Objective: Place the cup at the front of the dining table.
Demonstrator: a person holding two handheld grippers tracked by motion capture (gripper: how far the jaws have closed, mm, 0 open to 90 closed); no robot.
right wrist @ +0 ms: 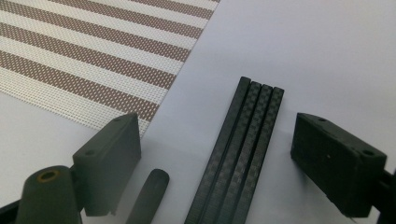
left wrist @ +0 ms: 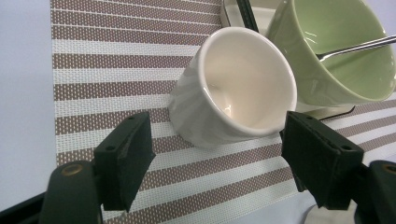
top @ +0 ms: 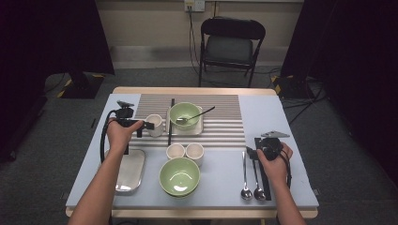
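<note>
Here, a pale blue table [top: 281,117] with a striped mat [top: 225,126] is seen. The left gripper [left wrist: 215,154] is held apart around a white cup [left wrist: 233,88]; the right gripper [right wrist: 219,158], apart, straddles black chopsticks [right wrist: 243,149].

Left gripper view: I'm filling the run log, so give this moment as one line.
left gripper: open, jaws either side of white ceramic cup | right gripper: open over black chopsticks | nothing held

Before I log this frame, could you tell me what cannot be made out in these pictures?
- Steel tray: the person's forearm covers its left side in the high view.
- White cup: its far side is hidden by its own body in the left gripper view.
- Black chopsticks: the bottom edge of the right gripper view cuts off their near ends.
</note>
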